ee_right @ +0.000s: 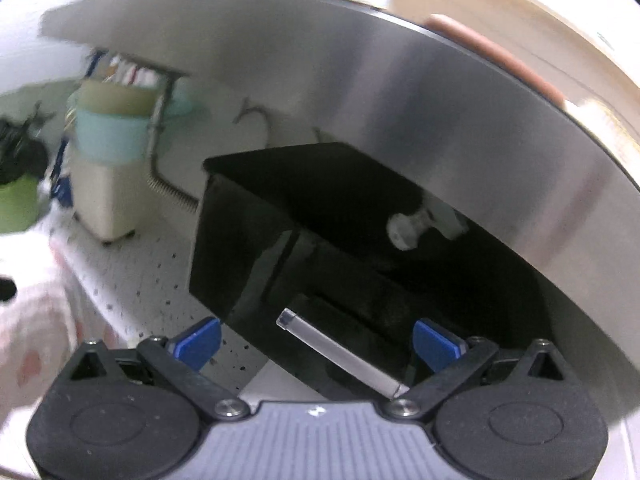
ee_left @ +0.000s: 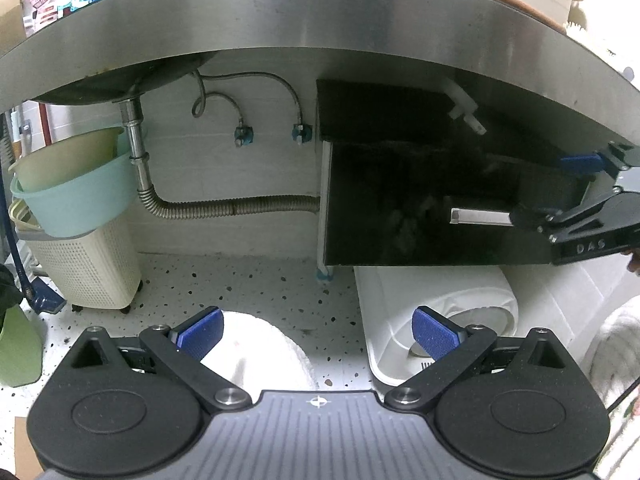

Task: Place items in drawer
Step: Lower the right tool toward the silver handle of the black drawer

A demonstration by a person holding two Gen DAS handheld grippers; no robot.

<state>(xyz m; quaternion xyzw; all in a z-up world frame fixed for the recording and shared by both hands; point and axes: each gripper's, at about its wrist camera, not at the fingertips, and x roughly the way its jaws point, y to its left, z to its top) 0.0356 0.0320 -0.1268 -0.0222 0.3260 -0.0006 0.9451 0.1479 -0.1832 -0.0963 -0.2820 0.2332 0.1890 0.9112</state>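
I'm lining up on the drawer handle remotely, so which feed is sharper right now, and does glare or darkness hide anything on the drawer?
Left wrist view: sharp; the black drawer front is glossy with faint reflections, the silver handle clear, the right gripper at its end. Right wrist view: motion-blurred, worst at the left edge; the handle stays readable, the drawer recess too dark to read. Fisheye bends the steel counter edge in both.

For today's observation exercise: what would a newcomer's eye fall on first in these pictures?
First, the glossy black drawer unit under the steel counter, its silver handle right by the right gripper. Next, the open left gripper in the foreground. At left, stacked basins sit on a cream basket.
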